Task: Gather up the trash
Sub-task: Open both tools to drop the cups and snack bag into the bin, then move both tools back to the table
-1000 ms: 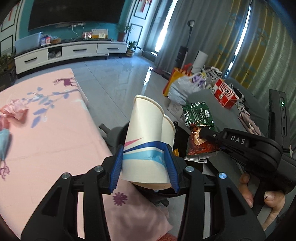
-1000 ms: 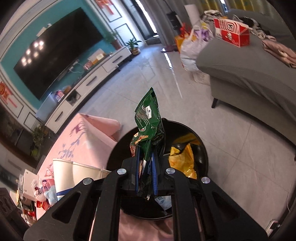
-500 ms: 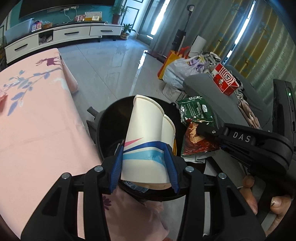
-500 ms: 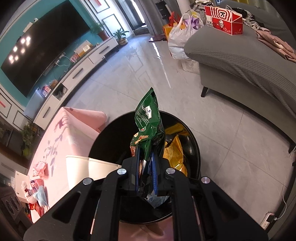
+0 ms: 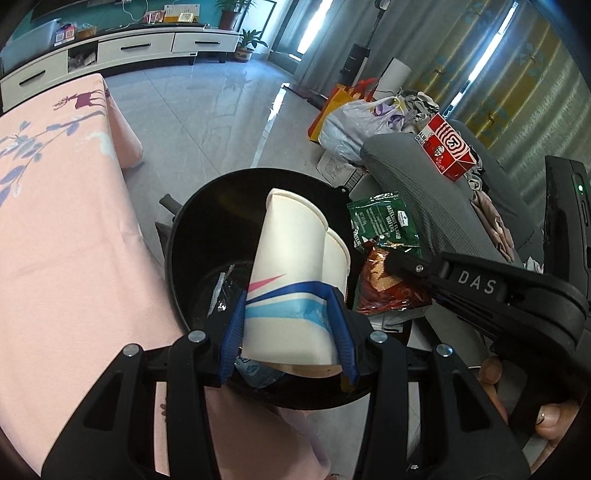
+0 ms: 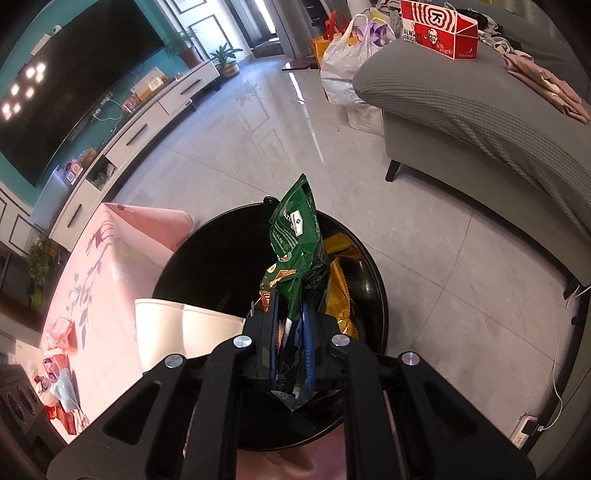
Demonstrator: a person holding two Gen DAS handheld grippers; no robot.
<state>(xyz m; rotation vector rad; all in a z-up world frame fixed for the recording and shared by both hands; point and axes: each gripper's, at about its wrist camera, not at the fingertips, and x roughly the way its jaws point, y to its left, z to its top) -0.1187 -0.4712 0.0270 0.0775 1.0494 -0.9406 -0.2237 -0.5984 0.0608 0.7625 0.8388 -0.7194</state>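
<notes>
My left gripper (image 5: 291, 325) is shut on two nested white paper cups (image 5: 295, 280) with blue and pink stripes, held directly above the open black trash bin (image 5: 192, 229). My right gripper (image 6: 291, 332) is shut on a bunch of snack wrappers (image 6: 297, 240), a green one on top, held over the same bin (image 6: 380, 295). The cups also show at the left in the right wrist view (image 6: 177, 332). The wrappers (image 5: 384, 229) and the right gripper (image 5: 391, 264) show at the right in the left wrist view. Yellow wrappers (image 6: 341, 291) lie inside the bin.
A table with a pink cloth (image 5: 55, 221) stands left of the bin, with more trash (image 6: 59, 384) at its far end. A grey sofa (image 6: 480, 122) with a red box (image 6: 439, 27) stands to the right. Plastic bags (image 5: 354, 118) sit on the tiled floor.
Both grippers have moved forward and over the bin with their loads. The bin now lies directly under the cups and wrappers. Both grips are unchanged.
</notes>
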